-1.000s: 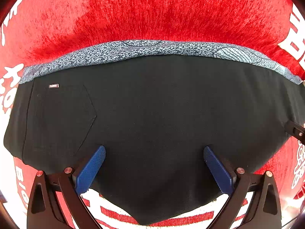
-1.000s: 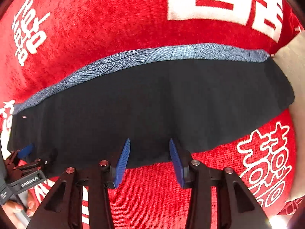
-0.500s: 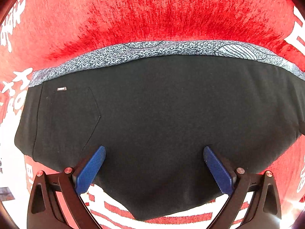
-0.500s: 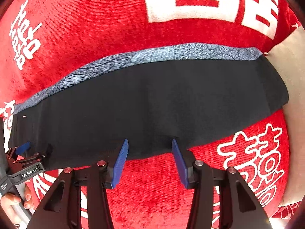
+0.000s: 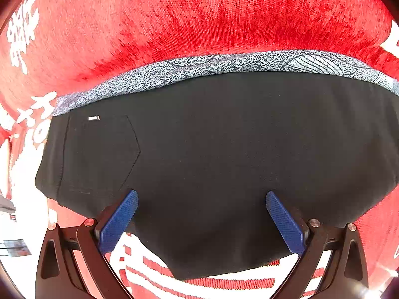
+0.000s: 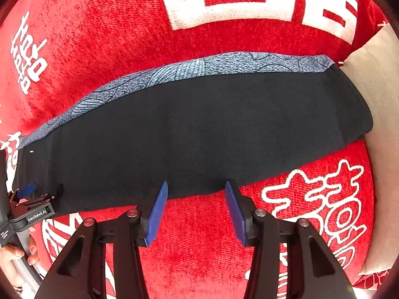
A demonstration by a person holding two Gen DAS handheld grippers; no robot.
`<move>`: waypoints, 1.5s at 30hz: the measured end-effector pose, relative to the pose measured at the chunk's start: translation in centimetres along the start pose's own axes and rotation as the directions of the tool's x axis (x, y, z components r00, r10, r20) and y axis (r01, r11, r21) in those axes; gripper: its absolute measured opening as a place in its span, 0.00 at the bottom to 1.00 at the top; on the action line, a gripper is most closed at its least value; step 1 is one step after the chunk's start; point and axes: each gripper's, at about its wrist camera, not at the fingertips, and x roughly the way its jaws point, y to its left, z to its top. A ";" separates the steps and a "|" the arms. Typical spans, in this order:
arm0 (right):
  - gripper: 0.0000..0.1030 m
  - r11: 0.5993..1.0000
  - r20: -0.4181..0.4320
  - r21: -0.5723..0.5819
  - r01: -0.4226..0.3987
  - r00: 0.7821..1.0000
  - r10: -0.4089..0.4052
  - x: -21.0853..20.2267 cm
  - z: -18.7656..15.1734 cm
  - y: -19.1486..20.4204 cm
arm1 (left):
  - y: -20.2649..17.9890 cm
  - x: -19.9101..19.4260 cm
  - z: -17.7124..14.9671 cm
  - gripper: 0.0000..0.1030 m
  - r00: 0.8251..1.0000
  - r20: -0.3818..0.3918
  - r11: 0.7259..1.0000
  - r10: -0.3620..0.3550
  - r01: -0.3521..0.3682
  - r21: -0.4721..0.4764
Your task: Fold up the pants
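Observation:
Black pants lie folded lengthwise on a red blanket, with a blue-grey patterned strip showing along the far edge and a back pocket at the left. My left gripper is open wide above the near edge of the pants, holding nothing. In the right wrist view the pants stretch across the frame. My right gripper is open, its tips at the near edge of the pants. The left gripper shows at the far left there.
The red blanket with white characters covers the surface. A beige surface lies at the right, under the end of the pants. A hand holds the left gripper's handle.
Both grippers have drawn back slightly from the pants. The left view has shifted so the pocket sits further right. The right gripper's jaws have widened a little.

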 end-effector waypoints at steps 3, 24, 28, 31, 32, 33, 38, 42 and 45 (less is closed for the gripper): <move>0.51 1.000 0.031 0.024 -0.007 1.000 0.006 -1.0 -0.1 -1.3 | -1.3 -1.2 0.5 1.00 0.999 -0.013 0.999 0.040 -0.040 0.008; 0.46 0.986 0.120 0.066 0.151 0.980 -0.158 3.4 10.3 -11.2 | -17.9 -4.7 4.9 1.00 0.990 0.026 0.990 -0.139 0.139 -0.001; 0.47 0.961 0.151 0.116 0.252 0.951 -0.268 3.5 11.2 -13.9 | -17.5 -4.3 5.0 1.00 0.989 0.016 0.989 -0.150 0.150 0.001; 0.47 0.964 0.140 0.142 0.225 0.959 -0.244 2.9 12.0 -15.1 | -18.2 -4.6 5.3 1.00 0.992 0.023 0.992 -0.122 0.121 0.028; 0.49 0.966 0.140 0.134 0.223 0.960 -0.241 2.7 12.1 -15.2 | -18.5 -4.7 5.4 1.00 0.993 0.025 0.993 -0.114 0.113 0.033; 0.49 0.967 0.142 0.125 0.223 0.960 -0.240 2.4 12.1 -15.2 | -18.6 -4.8 5.6 1.00 0.994 0.026 0.994 -0.109 0.108 0.034; 0.54 0.978 0.136 0.125 0.166 0.974 -0.183 1.0 11.4 -15.3 | -18.8 -5.0 5.7 1.00 0.994 0.015 0.994 -0.107 0.107 0.029; 0.60 0.985 0.135 0.138 0.104 0.983 -0.123 -0.4 9.5 -15.2 | -18.4 -4.6 5.7 1.00 0.994 0.026 0.994 -0.103 0.102 0.047; 0.60 0.982 0.131 0.181 0.049 0.989 -0.073 -1.0 7.7 -15.3 | -18.7 -4.8 5.7 1.00 0.994 0.029 0.994 -0.102 0.100 0.053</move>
